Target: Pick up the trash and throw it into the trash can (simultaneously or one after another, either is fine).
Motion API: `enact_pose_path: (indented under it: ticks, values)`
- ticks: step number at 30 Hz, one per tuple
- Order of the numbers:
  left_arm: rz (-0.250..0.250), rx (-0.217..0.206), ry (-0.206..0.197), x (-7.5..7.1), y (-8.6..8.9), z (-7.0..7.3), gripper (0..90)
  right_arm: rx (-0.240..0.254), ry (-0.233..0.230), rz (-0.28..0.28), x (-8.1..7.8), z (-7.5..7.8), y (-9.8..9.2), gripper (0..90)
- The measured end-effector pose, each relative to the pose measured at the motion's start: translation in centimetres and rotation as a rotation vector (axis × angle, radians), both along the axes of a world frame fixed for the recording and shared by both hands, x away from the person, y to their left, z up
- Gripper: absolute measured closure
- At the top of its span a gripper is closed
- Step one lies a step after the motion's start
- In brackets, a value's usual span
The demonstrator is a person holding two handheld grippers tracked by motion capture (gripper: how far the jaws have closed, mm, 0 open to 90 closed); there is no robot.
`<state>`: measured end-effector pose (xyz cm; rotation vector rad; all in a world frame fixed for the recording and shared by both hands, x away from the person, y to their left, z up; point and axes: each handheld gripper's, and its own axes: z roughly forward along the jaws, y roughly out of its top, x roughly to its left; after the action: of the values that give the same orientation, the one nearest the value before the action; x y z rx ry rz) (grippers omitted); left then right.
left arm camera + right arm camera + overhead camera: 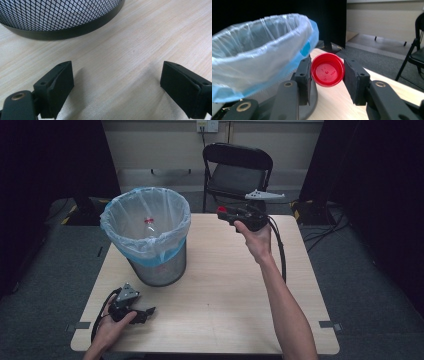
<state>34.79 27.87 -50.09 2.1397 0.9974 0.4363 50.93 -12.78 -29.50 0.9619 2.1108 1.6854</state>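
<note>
A red bottle cap point(327, 69) sits between the two black pads of my right gripper point(327, 75), its hollow side facing the camera; the gripper is shut on it. In the high view that right gripper point(223, 212) is held up above the far middle of the table, right of the bin, with the cap point(221, 209) showing red at its tip. The mesh waste bin point(156, 265) has a clear and blue liner point(259, 50); a bottle with a red label point(149, 221) lies inside. My left gripper point(150, 311) rests on the table in front of the bin, its jaws wide open with bare wood between them point(117, 80).
A black folding chair point(237, 172) stands beyond the table's far edge. The wooden table point(225, 290) spreads between the two hands. Dark curtains flank the scene, and cables lie on the floor at the right.
</note>
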Motion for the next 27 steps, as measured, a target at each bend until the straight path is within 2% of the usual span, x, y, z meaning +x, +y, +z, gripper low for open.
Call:
enact_pose_path:
  ticks: [9, 12, 27]
  values:
    - [0.001, -0.004, 0.0, 0.0, 0.0, 0.0, 11.1, 0.024, -0.037, 0.026, 0.0, 1.9, 1.0, 59.6]
    - [0.001, -0.003, 0.0, 0.0, 0.0, 0.0, 11.1, 0.045, -0.052, 0.045, 0.0, 2.6, 1.5, 59.6]
    - [0.0, -0.002, 0.0, 0.0, 0.0, 0.0, 11.1, 0.069, -0.117, 0.115, -0.2, 5.1, 3.4, 59.6]
